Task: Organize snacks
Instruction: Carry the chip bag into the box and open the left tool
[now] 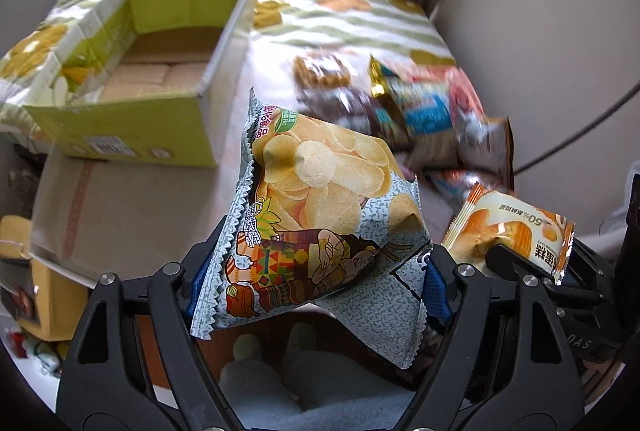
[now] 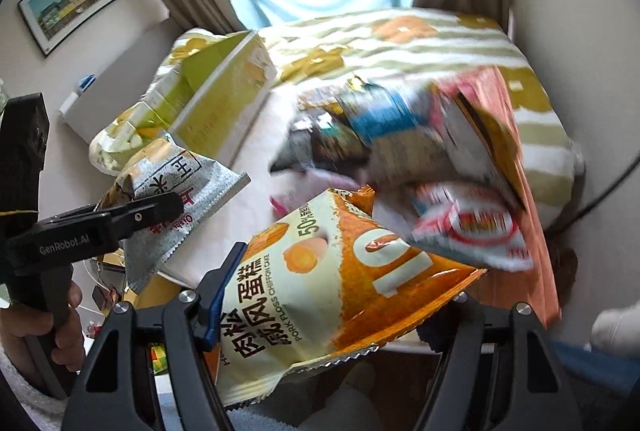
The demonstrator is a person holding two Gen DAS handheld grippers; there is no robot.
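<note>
The left gripper (image 1: 316,271) pinches a chip bag (image 1: 320,199) between its jaws, clear of the bed, probably to carry it to the open green box (image 1: 132,87) beyond and left of them. The right gripper (image 2: 332,315) pinches a cake packet (image 2: 320,295) likewise; the loose snack pile (image 2: 400,135) lies ahead of its jaws.

Chip bag (image 1: 320,215) aloft; cake packet (image 2: 320,295) (tilted)

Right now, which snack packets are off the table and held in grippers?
Two: the grey potato chip bag in the left gripper, and the orange pork floss cake packet in the right gripper.
</note>
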